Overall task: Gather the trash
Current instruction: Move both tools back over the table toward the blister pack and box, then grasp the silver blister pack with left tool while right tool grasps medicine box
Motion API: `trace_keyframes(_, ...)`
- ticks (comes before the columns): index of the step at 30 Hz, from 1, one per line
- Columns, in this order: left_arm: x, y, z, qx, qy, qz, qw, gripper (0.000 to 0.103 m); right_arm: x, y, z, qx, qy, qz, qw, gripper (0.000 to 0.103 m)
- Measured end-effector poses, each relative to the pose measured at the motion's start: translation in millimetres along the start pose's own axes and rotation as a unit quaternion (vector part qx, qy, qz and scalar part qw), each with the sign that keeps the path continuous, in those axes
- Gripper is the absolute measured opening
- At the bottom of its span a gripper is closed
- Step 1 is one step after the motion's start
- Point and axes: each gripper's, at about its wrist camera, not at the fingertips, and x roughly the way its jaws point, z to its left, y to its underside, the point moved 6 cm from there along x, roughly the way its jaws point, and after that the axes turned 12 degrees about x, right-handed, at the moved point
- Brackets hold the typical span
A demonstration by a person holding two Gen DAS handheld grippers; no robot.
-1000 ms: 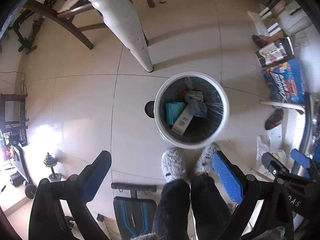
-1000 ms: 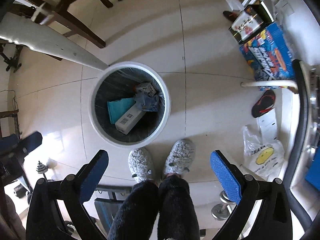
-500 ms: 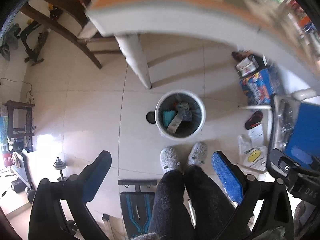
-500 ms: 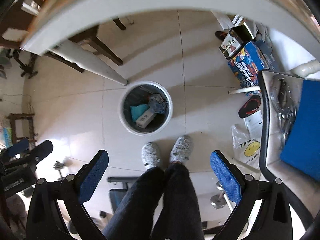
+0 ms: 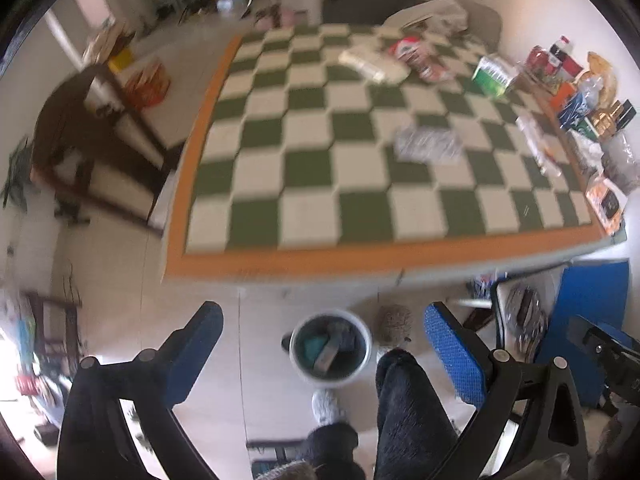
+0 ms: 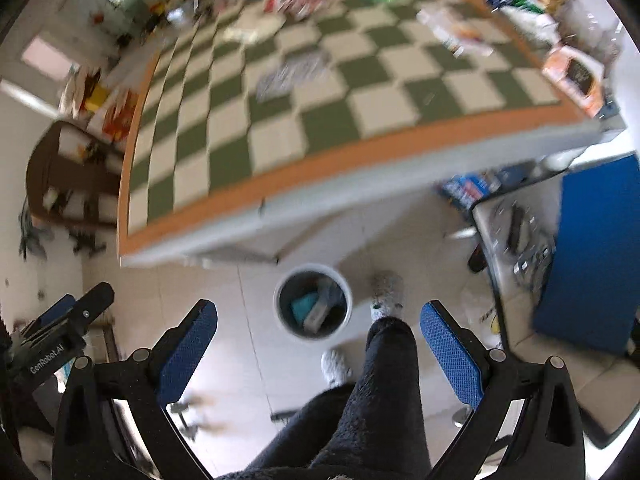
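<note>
A green-and-white checkered table (image 5: 360, 184) filled the room above a floor-standing trash bin (image 5: 330, 347), and the empty, wide-spread left gripper (image 5: 320, 344) and right gripper (image 6: 318, 340) should have reached for the crumpled wrapper (image 5: 428, 145) near the table's middle, pinching it squarely.

Change record, referenced to the trash bin (image 5: 329, 350):
- Both views now sit much higher above the bin; it appears small and low in each, where a second ago it filled mid-view.
- Checkered surface (image 5: 360, 152), previously only an edge overhead, now spreads beyond the bin, carrying a crumpled wrapper (image 5: 428, 145) and packages.
- One slipper (image 6: 385, 289) now beside the bin, the other (image 6: 335, 365) nearer the camera.
</note>
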Motion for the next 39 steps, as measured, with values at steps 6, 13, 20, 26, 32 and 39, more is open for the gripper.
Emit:
trace_keyframes(6, 59, -97, -26, -0.055, 0.046, 0.049, 0.9962, 0.103, 8, -137, -49, 0.044, 0.027, -0.019, 0.998, 0.103)
trace_keyframes(13, 168, -156, -59, -0.233, 0.135, 0.168, 0.9484, 0.102, 87, -284, -120, 0.090, 0.088, 0.009, 0.992, 0.103)
trace_keyframes(20, 238, -174, -64, -0.363, 0.132, 0.229, 0.8936, 0.102, 170, -363, -142, 0.086, 0.128, 0.032, 0.987, 0.103)
trace_keyframes(26, 244, -187, -67, -0.338, 0.073, 0.217, 0.9130, 0.084, 215, -392, -139, 0.064, 0.137, 0.046, 0.987, 0.102)
trace_keyframes(32, 244, -226, -136, -0.055, 0.066, 0.182, 0.9796, 0.083, 214, -385, -118, 0.009, 0.123, 0.042, 0.991, 0.079)
trace_keyframes(39, 223, -196, -117, -0.151, 0.101, 0.172, 0.9682, 0.084, 213, -342, -108, -0.014, 0.081, 0.128, 0.988, 0.080)
